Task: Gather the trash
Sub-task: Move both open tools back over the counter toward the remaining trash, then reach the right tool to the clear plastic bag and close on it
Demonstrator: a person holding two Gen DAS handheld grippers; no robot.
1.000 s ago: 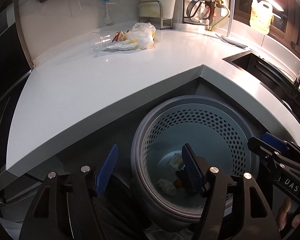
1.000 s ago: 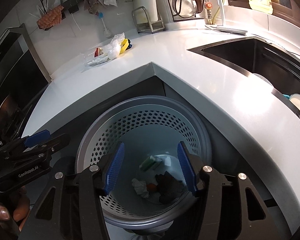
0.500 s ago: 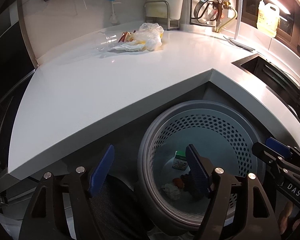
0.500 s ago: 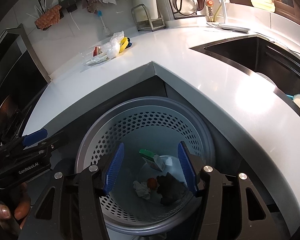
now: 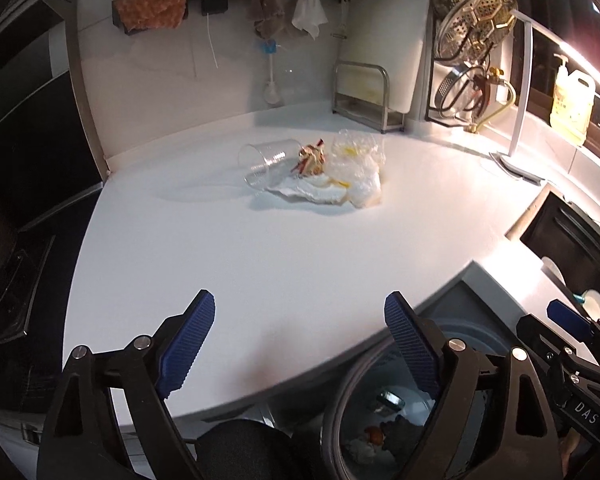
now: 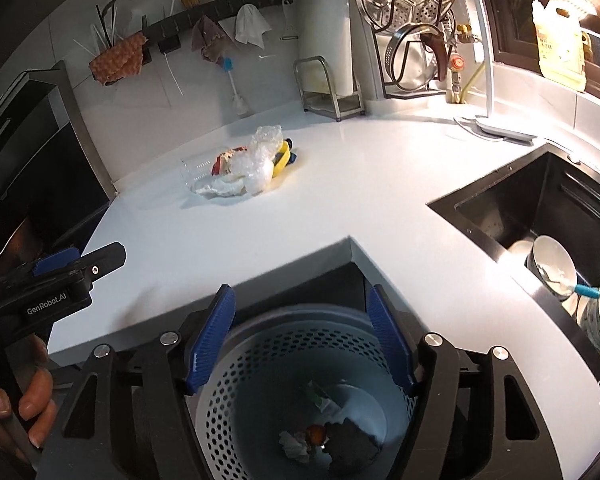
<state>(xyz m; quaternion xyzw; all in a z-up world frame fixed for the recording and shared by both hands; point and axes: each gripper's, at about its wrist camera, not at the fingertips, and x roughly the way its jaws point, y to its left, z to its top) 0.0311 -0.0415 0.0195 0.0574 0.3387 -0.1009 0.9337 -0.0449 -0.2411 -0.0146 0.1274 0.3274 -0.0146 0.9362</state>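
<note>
We are holding both tongs spread wide and empty: the left gripper (image 5: 300,320) is hanging over the near edge of the white counter (image 5: 228,256), and the right gripper (image 6: 300,320) is sitting directly above the perforated bin (image 6: 236,408) tucked under the counter's corner. The trash we are after is lying well ahead of both tongs, toward the back wall, a little left of the right gripper's line: a clear plastic cup (image 5: 266,160) tipped on its side, a crumpled reddish wrapper (image 5: 312,156) touching its far side, a rumpled clear plastic bag (image 5: 360,168) to the right of that, and a flattened white tissue (image 5: 300,191) on the near edge of the pile. We are judging all of it light and mostly soft; the bag and tissue should be collapsing under the pads, so we are favouring a pinch on a bunched fold. The cup looks thin and slippery and may be cracking if squeezed hard, so its rim wall seems the safest hold. Something yellow (image 6: 283,156) is peeking out behind the bag, but we cannot tell what. Below the right tongs the bin is already holding a crumpled white wad (image 6: 296,444), a small orange bit (image 6: 315,434), a dark crumpled piece (image 6: 350,446) and a green-and-white carton (image 6: 320,398). To the right, the sink (image 6: 500,200) is holding bowls (image 6: 552,264).
</note>
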